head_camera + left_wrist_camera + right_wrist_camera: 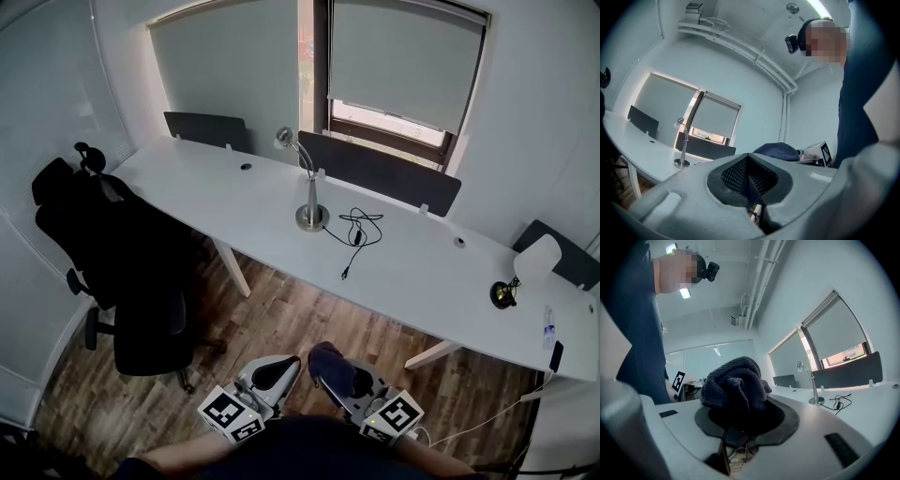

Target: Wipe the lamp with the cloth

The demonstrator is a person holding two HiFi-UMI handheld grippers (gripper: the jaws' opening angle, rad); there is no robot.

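The right hand-held gripper [740,420] is clamped on the bunched dark cloth [736,380]. The left hand-held gripper [750,178] has its jaws pressed together, with nothing between them. In the head view both sit low at 6 o'clock, well apart from the white worktop [412,262], with bare wooden floor [300,314] between. The lamp [310,192] stands upright on the worktop at 12 o'clock. A loose black cable [358,230] lies just beside its base, at 3 o'clock of it. A black office chair [122,272] stands at 9 o'clock.
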